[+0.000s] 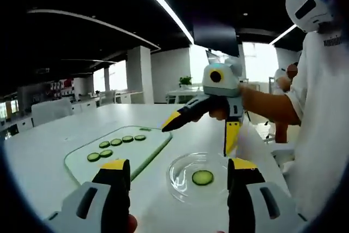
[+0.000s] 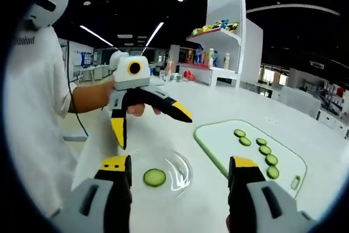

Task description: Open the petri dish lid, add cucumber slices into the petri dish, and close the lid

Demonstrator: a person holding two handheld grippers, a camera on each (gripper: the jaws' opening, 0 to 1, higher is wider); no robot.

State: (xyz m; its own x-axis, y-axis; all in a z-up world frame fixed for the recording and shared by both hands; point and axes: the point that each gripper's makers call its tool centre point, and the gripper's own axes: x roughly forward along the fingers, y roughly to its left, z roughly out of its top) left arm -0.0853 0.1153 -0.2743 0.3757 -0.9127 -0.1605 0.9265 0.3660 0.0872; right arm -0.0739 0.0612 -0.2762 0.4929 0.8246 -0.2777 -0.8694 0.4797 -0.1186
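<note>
One slice (image 1: 202,177) lies in the dish (image 1: 180,181); the board (image 1: 82,165) just beside it carries more slices (image 1: 116,142); both sit on the table (image 1: 49,145).

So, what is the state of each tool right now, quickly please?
Left tool: open, holding nothing.
Right tool: open, holding nothing.

White tables (image 1: 65,129), a shelving unit (image 2: 226,31) and bright windows (image 1: 256,61) under ceiling strip lights (image 1: 158,4).

One cucumber slice (image 2: 155,177) lies in the petri dish (image 2: 182,175); five slices (image 2: 256,152) on the board (image 2: 218,137).
</note>
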